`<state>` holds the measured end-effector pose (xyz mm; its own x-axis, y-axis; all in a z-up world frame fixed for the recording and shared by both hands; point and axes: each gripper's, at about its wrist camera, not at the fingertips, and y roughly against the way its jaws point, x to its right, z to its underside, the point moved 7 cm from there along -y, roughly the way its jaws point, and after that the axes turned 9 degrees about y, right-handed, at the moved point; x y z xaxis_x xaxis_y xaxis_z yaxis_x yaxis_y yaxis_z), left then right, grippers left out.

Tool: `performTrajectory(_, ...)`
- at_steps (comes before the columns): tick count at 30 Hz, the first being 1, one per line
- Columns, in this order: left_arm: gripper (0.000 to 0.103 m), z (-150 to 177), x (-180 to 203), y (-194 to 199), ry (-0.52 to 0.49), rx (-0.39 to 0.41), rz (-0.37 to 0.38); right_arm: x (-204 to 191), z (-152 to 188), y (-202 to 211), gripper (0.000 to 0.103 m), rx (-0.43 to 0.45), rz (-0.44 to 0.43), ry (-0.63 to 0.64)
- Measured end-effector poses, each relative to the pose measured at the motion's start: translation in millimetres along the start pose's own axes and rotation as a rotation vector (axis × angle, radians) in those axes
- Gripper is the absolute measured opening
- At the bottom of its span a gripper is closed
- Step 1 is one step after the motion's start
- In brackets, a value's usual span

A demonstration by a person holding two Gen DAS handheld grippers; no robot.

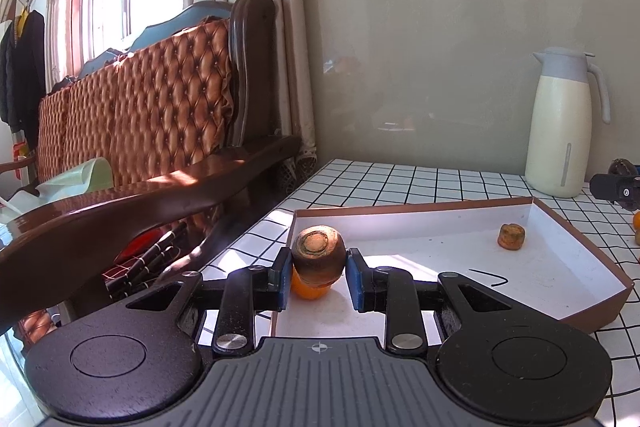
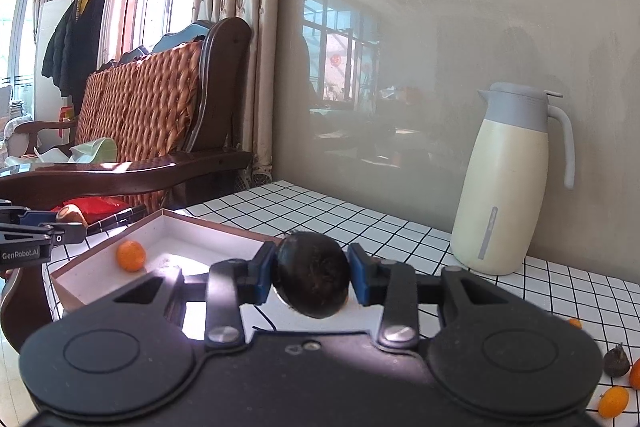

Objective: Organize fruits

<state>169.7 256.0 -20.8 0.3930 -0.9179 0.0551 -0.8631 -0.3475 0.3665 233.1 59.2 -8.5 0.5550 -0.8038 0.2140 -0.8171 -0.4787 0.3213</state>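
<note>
The brown carrot stub (image 1: 319,254) sat clamped between the blue pads of the left gripper (image 1: 319,277), cut end facing the camera, held over the near left corner of the shallow white box (image 1: 560,259). Directly under it, on the box floor, lay a small orange fruit (image 1: 310,290), partly hidden by the stub. A second carrot piece (image 1: 511,236) stood upright further back in the box, well apart from the gripper.

The right gripper (image 2: 311,277) had its jaws narrowed around a dark round fruit (image 2: 311,277), its kind too dark to tell, carried over the box's near edge (image 2: 80,263). In that view the small orange fruit (image 2: 131,255) rested by the box's left wall.

Outside the box, on the black-gridded white tablecloth (image 2: 360,219), lay another small orange fruit (image 2: 613,401) and a dark, pointed fruit (image 2: 616,361) at the lower right. A cream thermos jug (image 2: 508,187) with a grey lid stood by the grey wall. A wooden sofa (image 1: 160,131) with tufted brown cushions stood to the left, beneath curtained windows.
</note>
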Motion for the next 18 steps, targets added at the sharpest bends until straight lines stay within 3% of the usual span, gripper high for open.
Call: performTrajectory(18,0.029,4.6,-2.9,-30.8,0.013,-0.049,-0.007,16.4,9.3,-40.8,0.030,-0.082,0.009,-0.043)
